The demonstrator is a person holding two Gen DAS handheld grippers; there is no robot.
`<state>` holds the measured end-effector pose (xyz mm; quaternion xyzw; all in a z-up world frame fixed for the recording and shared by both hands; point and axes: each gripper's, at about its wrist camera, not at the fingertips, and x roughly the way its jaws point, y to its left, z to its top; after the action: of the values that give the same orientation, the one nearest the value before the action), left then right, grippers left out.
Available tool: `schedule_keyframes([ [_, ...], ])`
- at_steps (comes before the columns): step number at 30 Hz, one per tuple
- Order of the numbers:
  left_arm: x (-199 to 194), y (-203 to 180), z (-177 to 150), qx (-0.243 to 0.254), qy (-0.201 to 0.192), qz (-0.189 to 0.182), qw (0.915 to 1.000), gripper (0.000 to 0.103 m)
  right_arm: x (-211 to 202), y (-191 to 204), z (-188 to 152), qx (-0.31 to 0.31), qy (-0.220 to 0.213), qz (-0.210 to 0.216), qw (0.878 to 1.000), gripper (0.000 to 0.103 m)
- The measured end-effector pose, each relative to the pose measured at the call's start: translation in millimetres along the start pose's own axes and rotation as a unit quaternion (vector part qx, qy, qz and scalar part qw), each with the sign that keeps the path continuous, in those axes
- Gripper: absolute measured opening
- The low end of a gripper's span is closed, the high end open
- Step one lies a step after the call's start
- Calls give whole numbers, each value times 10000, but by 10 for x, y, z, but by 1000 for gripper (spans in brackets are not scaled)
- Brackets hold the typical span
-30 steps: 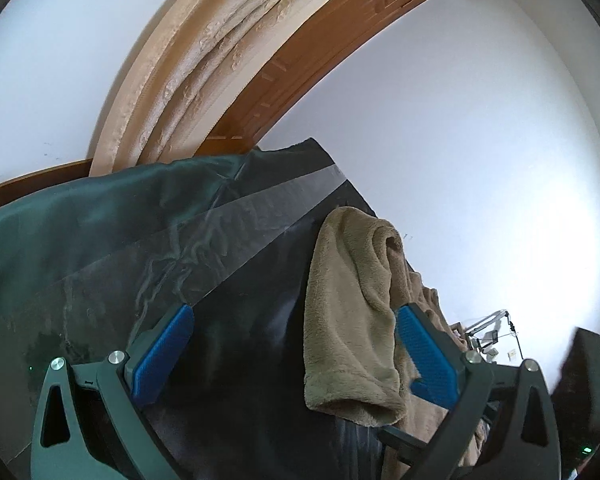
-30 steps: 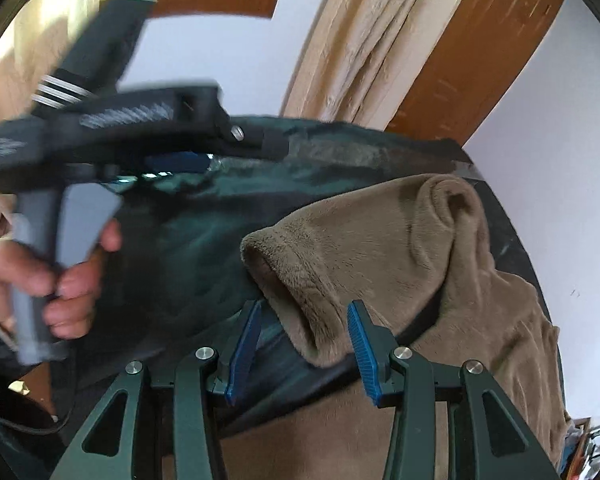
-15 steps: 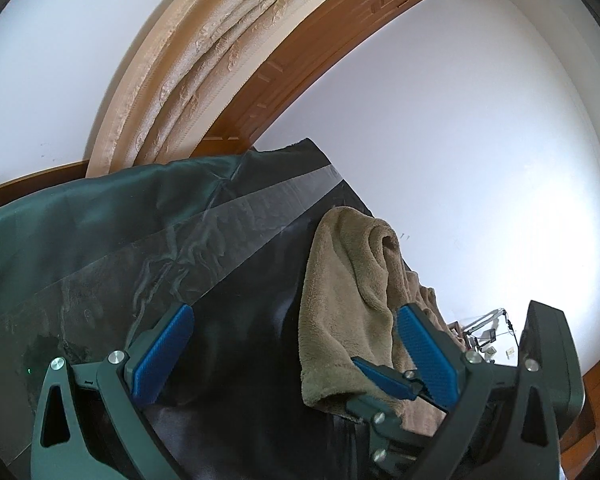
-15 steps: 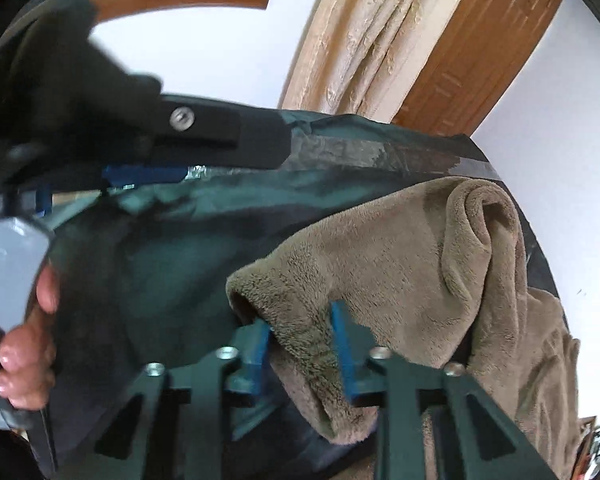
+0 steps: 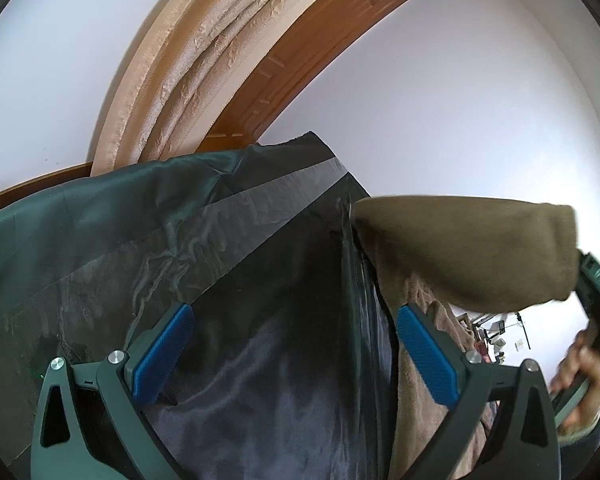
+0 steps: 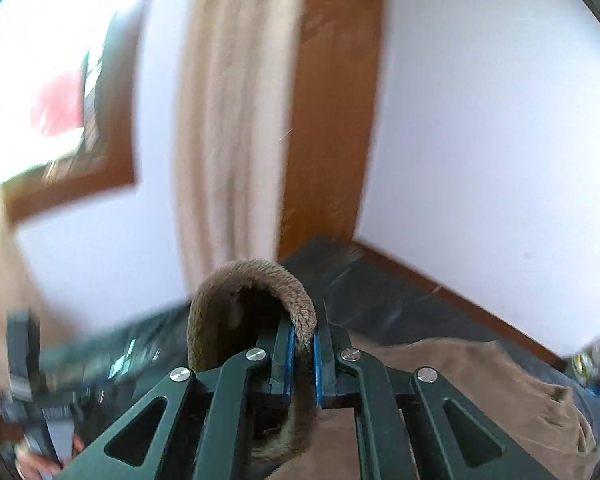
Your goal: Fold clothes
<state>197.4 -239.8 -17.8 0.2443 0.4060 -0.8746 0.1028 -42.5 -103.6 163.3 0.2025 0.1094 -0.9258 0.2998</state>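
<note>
Right gripper (image 6: 301,354) is clamped on the cuff rim of the brown fleece sleeve (image 5: 460,248); the cuff opening arches just above the pads. Left gripper (image 5: 292,356) is spread wide, holding nothing, over the dark cloth-covered table (image 5: 100,240). The sleeve runs lifted and roughly level from the table's far right edge out to the right gripper, its long axis crosswise to the left gripper. The rest of the fleece garment (image 6: 480,384) lies bunched along the right side. Right hand is nearer; any fold inward travels leftward.
</note>
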Motion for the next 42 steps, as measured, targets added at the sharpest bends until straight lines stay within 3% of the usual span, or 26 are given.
schedule_keyframes([
  [6,57,-48,-25,126,141,184,9997,102,-570,-1083,-29,990,-409,-1054,9886,8],
  [13,110,-142,-47,344,354,438,9978,102,-876,-2068,-657,1905,-104,-1860,9638,8],
  [17,153,-295,3,252,504,283,9980,102,-1004,-2403,-1049,2278,113,-1814,9566,8],
  [20,237,-726,40,838,563,321,9944,102,-1000,-2571,-1240,2519,206,-1702,9525,8],
  [25,530,-1550,5,1952,345,580,9784,102,-1083,-2807,-1388,2908,15,-1580,9436,8],
  [28,972,-1928,-65,2444,568,695,9655,102,-1125,-2980,-1461,3108,-46,-1622,9365,8],
  [33,1638,-2208,-303,2783,1125,690,9514,102,-992,-3320,-1798,3588,447,-1373,9222,9],
  [38,2018,-2218,-512,2865,1407,1015,9423,102,-1075,-3554,-2230,3671,804,-1428,9156,15],
  [41,2060,-2206,-536,2871,1408,1100,9411,102,-1194,-3644,-2388,3823,756,-1479,9090,30],
  [42,2060,-2201,-536,2866,1391,1113,9413,102,-1240,-3657,-2436,3900,700,-1464,9064,49],
])
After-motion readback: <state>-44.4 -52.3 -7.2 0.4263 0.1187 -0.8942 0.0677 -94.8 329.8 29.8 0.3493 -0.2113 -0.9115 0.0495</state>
